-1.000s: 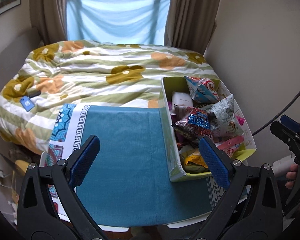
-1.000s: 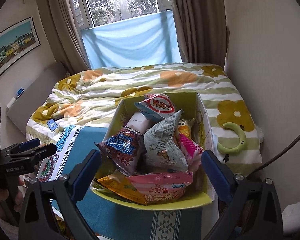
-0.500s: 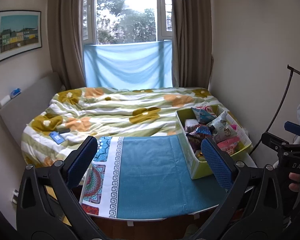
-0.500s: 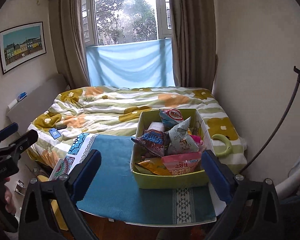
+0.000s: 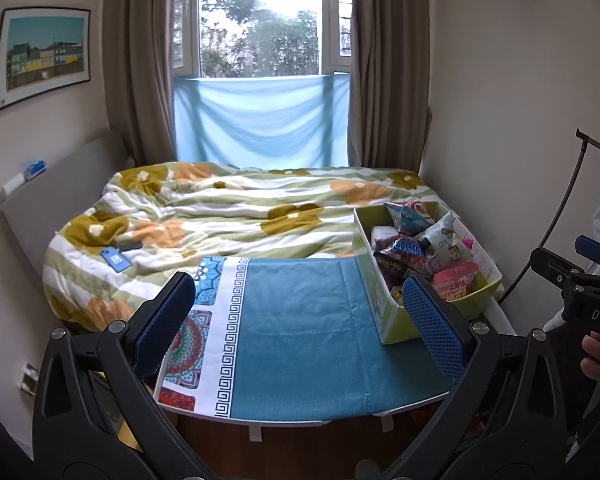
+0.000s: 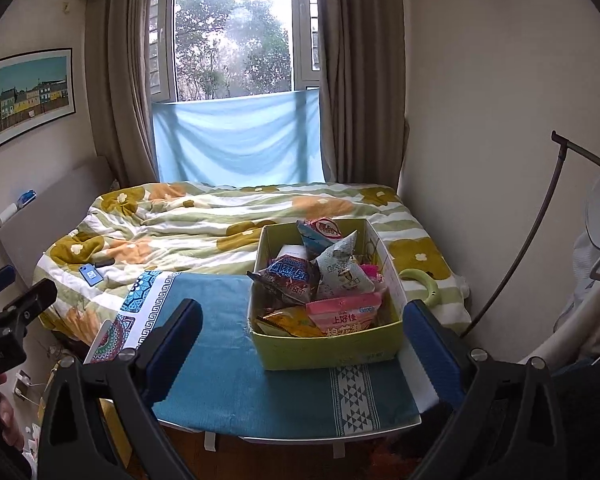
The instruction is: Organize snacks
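1. A bed (image 6: 220, 224) with a green-striped, flower-printed quilt lies well beyond both grippers' fingers, under the window.
2. A small table covered by a teal cloth (image 5: 300, 320) sits just ahead of the fingers in both wrist views.
3. The yellow-green snack box (image 6: 328, 350) stands on the cloth's right part: between the right gripper's fingers and just beyond them, and beside the left gripper's right finger.
4. The box is open-topped and heaped with crinkled packets: a pink packet (image 6: 346, 314) at the near wall, a grey-white pouch (image 6: 342, 268) upright in the middle, a dark red-blue packet (image 6: 290, 276) to its left.
5. The left gripper (image 5: 300, 320) is spread wide and holds nothing; the right gripper (image 6: 304, 344) likewise stands wide and empty.
6. Compared with one second ago, both grippers have pulled back: the box looks smaller and farther, and the whole window now shows.
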`<state>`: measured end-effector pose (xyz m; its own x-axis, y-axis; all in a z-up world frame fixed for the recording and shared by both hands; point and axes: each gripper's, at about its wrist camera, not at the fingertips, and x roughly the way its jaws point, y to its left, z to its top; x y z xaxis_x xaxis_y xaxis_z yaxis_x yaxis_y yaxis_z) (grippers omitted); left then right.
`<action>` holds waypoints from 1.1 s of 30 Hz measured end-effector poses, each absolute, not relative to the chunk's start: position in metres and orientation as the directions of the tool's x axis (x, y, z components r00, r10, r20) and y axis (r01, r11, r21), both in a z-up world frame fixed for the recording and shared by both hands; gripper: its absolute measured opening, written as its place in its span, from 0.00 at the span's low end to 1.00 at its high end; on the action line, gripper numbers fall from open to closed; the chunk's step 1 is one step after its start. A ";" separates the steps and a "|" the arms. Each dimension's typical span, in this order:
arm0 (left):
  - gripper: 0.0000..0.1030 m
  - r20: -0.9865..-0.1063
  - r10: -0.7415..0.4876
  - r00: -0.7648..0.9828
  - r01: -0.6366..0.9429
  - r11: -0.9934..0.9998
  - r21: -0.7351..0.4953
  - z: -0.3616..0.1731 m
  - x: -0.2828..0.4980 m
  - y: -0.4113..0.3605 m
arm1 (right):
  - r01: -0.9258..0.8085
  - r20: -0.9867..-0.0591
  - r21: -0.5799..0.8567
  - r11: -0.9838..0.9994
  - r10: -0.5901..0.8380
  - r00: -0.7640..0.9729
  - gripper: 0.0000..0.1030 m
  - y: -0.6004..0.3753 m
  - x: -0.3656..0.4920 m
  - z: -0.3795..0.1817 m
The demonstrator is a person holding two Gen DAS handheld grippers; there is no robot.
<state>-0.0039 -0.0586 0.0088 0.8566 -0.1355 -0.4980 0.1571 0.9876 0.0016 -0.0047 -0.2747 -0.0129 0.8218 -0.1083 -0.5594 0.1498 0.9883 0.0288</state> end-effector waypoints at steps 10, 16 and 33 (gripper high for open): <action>1.00 -0.501 -0.134 0.855 0.158 0.987 0.005 0.010 -0.002 -0.058 | 0.137 -0.557 0.027 0.990 -0.099 0.825 0.97 -0.271 -0.001 -0.015; 1.00 -0.493 -0.131 0.860 0.152 0.988 0.004 0.010 0.000 -0.054 | 0.126 -0.562 0.019 0.992 -0.093 0.822 0.97 -0.267 0.002 -0.015; 1.00 -0.498 -0.130 0.857 0.160 0.987 0.016 0.006 0.003 -0.056 | 0.133 -0.571 0.030 0.991 -0.092 0.816 0.97 -0.268 0.006 -0.019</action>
<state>0.0027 -0.0563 0.0061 0.8571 -0.1303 -0.4984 0.1596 0.9870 0.0164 0.0059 -0.2683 -0.0191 0.8158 -0.0924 -0.5709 0.1333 0.9906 0.0302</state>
